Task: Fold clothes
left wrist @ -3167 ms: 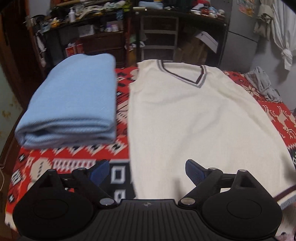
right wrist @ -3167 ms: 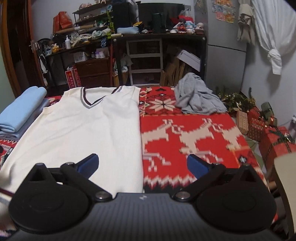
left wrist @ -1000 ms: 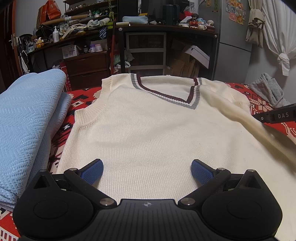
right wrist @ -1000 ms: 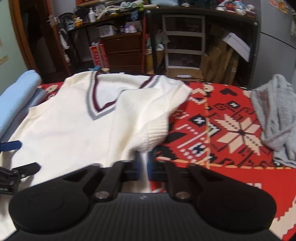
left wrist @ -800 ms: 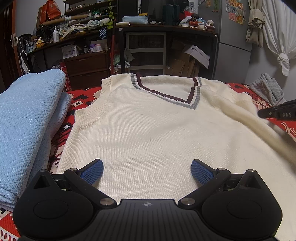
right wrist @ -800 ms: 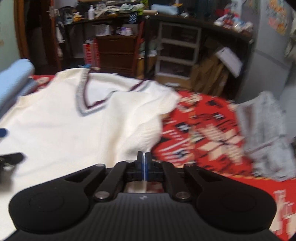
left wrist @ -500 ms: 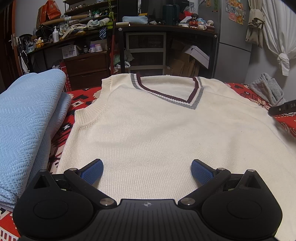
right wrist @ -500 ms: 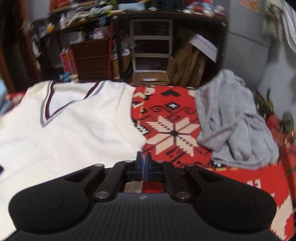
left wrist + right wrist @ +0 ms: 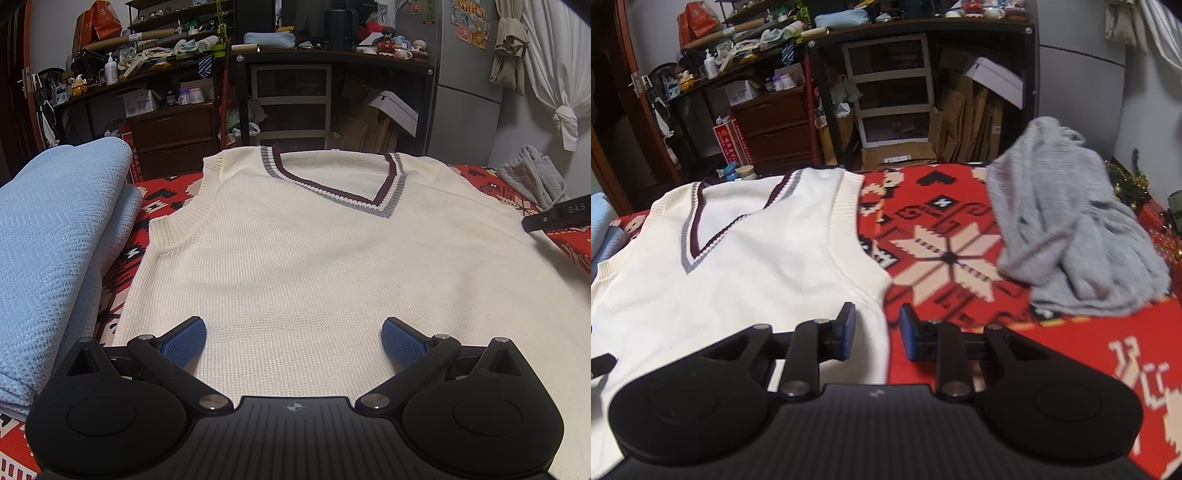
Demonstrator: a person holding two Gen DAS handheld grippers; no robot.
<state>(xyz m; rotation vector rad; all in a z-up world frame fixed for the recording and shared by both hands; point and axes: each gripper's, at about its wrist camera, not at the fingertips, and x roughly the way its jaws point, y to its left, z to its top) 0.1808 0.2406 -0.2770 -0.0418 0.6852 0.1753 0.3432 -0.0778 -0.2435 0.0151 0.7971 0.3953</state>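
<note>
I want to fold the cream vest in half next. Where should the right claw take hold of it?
Grip the cream vest at its ribbed armhole edge, coming in from the bare red blanket side. The vest lies flat, so only that free edge lets a finger slip under. The right claw, jaws just opening, already straddles it unpressed.

Black left gripper point(image 9: 293, 341), right gripper point(image 9: 874, 330): blue textured fingers point(image 9: 183, 341), silver screws, possibly "DAS" marking

Vest point(image 9: 314, 266): cream fine-rib knit, matt, ribbed trim at neck and armholes. Folded blue garment point(image 9: 55, 240): coarser textured knit. Grey garment point(image 9: 1071, 229): soft ribbed knit, rumpled. Red patterned cover point(image 9: 945, 258): woven cloth, matt. Left gripper point(image 9: 293, 341): matt black plastic, blue cross-hatched pads point(image 9: 400, 341), bright metal pivot pins
</note>
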